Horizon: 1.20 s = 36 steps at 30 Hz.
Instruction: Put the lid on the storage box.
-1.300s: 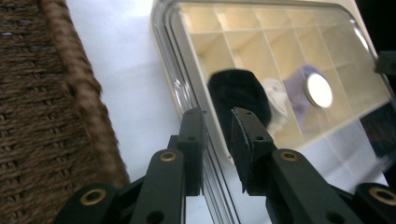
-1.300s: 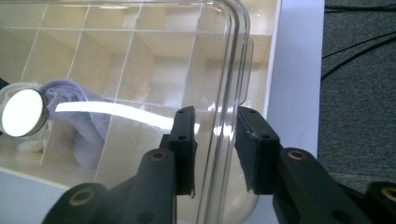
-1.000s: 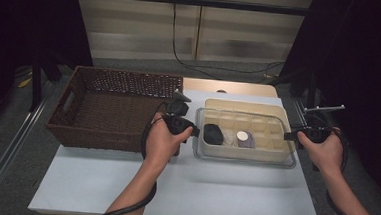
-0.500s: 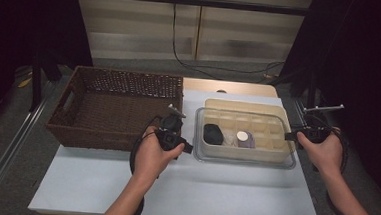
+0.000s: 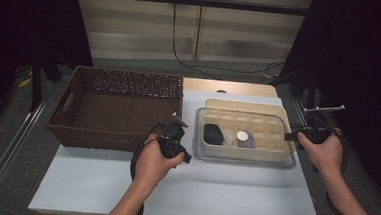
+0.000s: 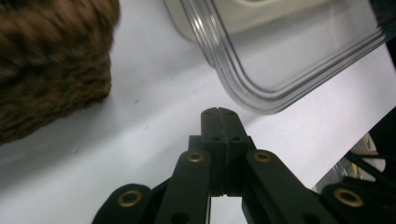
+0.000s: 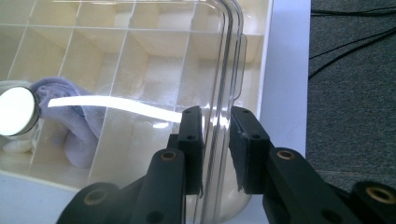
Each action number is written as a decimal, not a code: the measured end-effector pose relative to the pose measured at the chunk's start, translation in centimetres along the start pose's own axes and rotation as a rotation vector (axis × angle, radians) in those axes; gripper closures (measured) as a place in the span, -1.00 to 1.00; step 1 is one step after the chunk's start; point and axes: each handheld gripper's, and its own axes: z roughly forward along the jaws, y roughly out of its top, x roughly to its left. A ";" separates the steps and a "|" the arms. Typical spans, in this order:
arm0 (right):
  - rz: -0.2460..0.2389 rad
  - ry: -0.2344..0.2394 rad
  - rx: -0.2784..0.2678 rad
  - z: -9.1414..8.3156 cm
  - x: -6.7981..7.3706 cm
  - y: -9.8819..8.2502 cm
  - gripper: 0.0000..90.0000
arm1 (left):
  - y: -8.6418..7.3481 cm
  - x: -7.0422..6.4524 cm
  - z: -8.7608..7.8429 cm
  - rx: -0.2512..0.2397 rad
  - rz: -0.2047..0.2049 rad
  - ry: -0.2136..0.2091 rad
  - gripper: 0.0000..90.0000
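Item: clear lid (image 5: 245, 158) resting over a cream divided organiser box (image 5: 242, 121) on a white table (image 5: 173, 196); all places are given relative to the box. Progress, judged from the present layout: the lid lies on the box, slightly offset toward the person, so either seating or removal is unfinished; its right rim is gripped, and the left side is unattended. Right gripper (image 7: 215, 122): at the box's right edge, jaws closed on the lid's rim, the clear edge sandwiched between both pads. Left gripper (image 6: 219, 116): just off the box's near-left corner, above bare table, jaws having just been closing and now fully together with nothing between them. Box contents, seen through the lid: a black rounded object (image 5: 212, 134) in a left compartment; a small jar with a shiny round cap (image 7: 16, 112) near the middle row; a pale lavender cloth (image 7: 70, 126) bunched beside the jar; the remaining compartments look empty. Wicker basket (image 5: 118, 108): dark brown, rectangular, handled, standing to the box's left with a narrow strip of table between them; nothing can be made out inside it. Remaining work, as a judgement: bring the left gripper to the lid's left rim, then lift or settle the lid evenly.
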 end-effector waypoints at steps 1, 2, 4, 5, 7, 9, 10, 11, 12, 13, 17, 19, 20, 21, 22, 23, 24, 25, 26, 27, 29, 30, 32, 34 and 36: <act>-0.002 0.001 -0.004 0.0 0.0 0.0 0.66 | -0.1 0.0 0.1 0.004 0.004 0.003 1.00; -0.002 0.001 -0.003 0.0 0.0 0.0 0.66 | -0.1 -0.1 0.1 0.005 0.005 -0.013 1.00; 0.000 0.005 -0.002 0.0 -0.1 0.0 0.66 | -0.1 -0.2 0.2 0.002 0.006 -0.017 1.00; 0.007 0.008 -0.001 0.0 -0.1 0.0 0.66 | 0.1 -0.5 0.4 0.001 0.008 -0.024 1.00; 0.006 0.011 -0.005 0.0 -0.2 0.0 0.66 | 0.3 -0.4 0.7 0.018 0.011 -0.011 1.00; 0.005 0.009 -0.004 0.1 -0.2 0.0 0.65 | 0.4 -0.5 0.9 0.014 0.010 -0.017 1.00; 0.006 0.010 -0.002 0.1 -0.1 0.0 0.65 | 0.5 -0.6 1.0 0.014 0.008 -0.021 1.00; 0.005 0.009 -0.002 0.2 -0.2 0.0 0.65 | 0.5 -0.6 1.0 0.014 0.008 -0.021 1.00; 0.006 0.013 -0.007 0.3 -0.2 0.0 0.65 | 0.5 -0.6 1.1 0.002 0.005 -0.027 1.00; 0.002 0.012 -0.002 0.3 -0.3 0.1 0.65 | 0.6 -0.6 1.2 0.004 0.005 -0.028 1.00; 0.004 0.010 -0.006 0.5 -0.2 0.2 0.62 | 1.2 -0.7 1.8 0.015 -0.003 -0.044 1.00; 0.001 0.011 -0.004 0.6 -0.3 0.2 0.62 | 1.3 -0.7 1.9 0.010 -0.005 -0.039 1.00; 0.001 0.011 -0.004 0.6 -0.3 0.2 0.62 | 1.5 -0.7 1.9 0.018 -0.004 -0.044 1.00; 0.008 0.014 -0.007 0.7 -0.3 0.3 0.61 | 1.7 -0.9 2.1 0.017 -0.006 -0.035 1.00; 0.006 0.016 -0.006 0.8 -0.3 0.3 0.59 | 1.7 -0.9 2.1 0.017 -0.006 -0.035 1.00; 0.006 0.016 -0.006 0.8 -0.3 0.3 0.59 | 1.9 -0.9 2.2 0.024 -0.009 -0.037 1.00; 0.005 0.020 -0.006 0.8 -0.3 0.3 0.58 | 2.0 -0.8 2.5 0.028 -0.014 -0.030 1.00; 0.002 0.015 -0.005 0.8 -0.3 0.4 0.58 | 2.0 -0.7 2.5 0.032 -0.015 -0.035 1.00; -0.002 0.015 -0.009 0.8 -0.4 0.4 0.58 | 1.9 -0.7 2.6 0.030 -0.014 -0.032 1.00; 0.000 0.017 -0.006 0.7 -0.3 0.4 0.58 | 1.7 -0.7 2.6 0.035 -0.010 -0.026 1.00; -0.004 0.020 -0.008 0.6 -0.3 0.4 0.58 | 1.5 -0.7 2.5 0.037 -0.008 -0.031 1.00; -0.004 0.020 -0.008 0.6 -0.3 0.4 0.58 | 1.5 -0.7 2.5 0.037 -0.008 -0.031 1.00; -0.005 0.018 -0.008 0.5 -0.3 0.4 0.57 | 1.3 -0.6 2.4 0.041 -0.006 -0.032 1.00; -0.004 0.014 -0.012 0.4 -0.1 0.3 0.56 | 1.1 -0.6 2.3 0.039 -0.005 -0.028 1.00; -0.003 0.017 -0.016 0.3 -0.1 0.2 0.55 | 1.0 -0.5 2.5 0.034 -0.002 -0.029 1.00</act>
